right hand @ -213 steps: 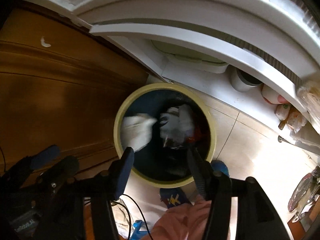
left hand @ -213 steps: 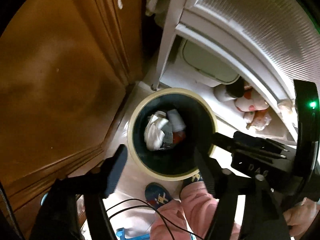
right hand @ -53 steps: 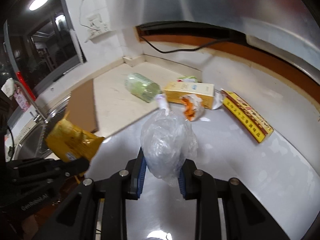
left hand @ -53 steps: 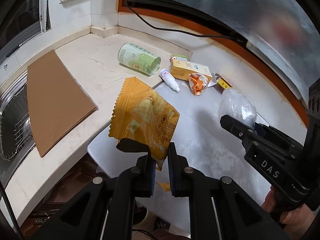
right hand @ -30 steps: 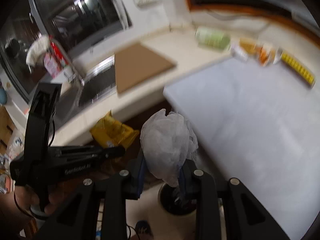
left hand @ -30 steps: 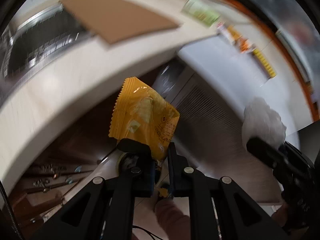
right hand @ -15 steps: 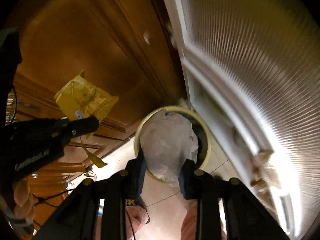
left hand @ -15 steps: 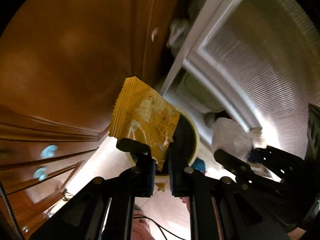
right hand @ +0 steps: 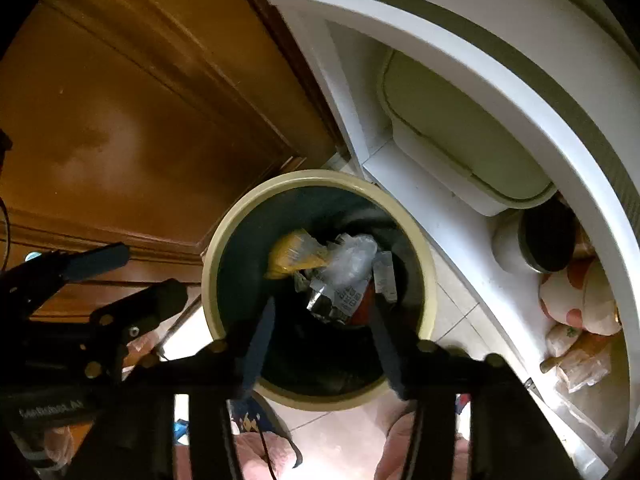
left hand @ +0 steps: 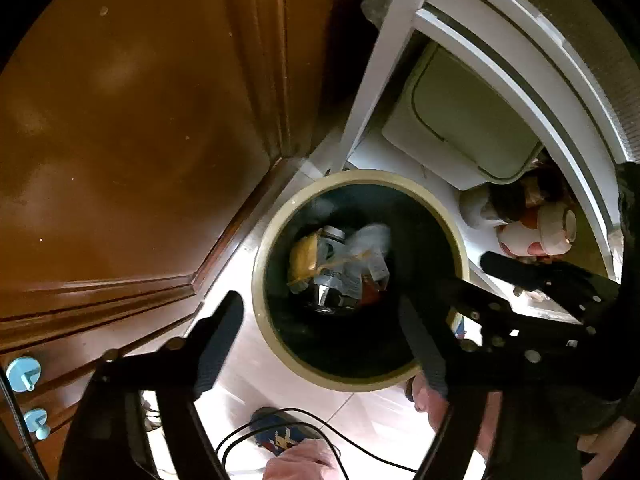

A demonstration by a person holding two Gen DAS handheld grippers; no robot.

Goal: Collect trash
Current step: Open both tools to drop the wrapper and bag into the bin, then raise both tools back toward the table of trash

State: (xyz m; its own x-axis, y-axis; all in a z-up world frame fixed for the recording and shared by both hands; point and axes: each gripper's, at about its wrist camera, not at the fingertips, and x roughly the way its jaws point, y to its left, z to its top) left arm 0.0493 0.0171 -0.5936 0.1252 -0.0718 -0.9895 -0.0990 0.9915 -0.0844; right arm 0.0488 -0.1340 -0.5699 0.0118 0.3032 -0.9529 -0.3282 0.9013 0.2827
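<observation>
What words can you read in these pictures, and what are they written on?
"GenRobot.AI": white letters on the black body of the left tongs, blurry, so partly guessed; its jaws are opening, with nothing between them.
White label with a square code in the round cream-rimmed bin: print too small to read.
Yellow crinkly snack bag: print too blurred to read.

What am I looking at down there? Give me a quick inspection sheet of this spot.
Surface: pale tiled floor.
Job's things: round trash bin holding a yellow snack bag and a clear plastic bag among other trash.
Clutter: white lidded container and bowls under a white shelf.
Grippers: left gripper and right gripper over the bin, fingers opening, nothing between them.
Cables: black cable by a slipper.
Surroundings: brown wooden cabinet.
</observation>
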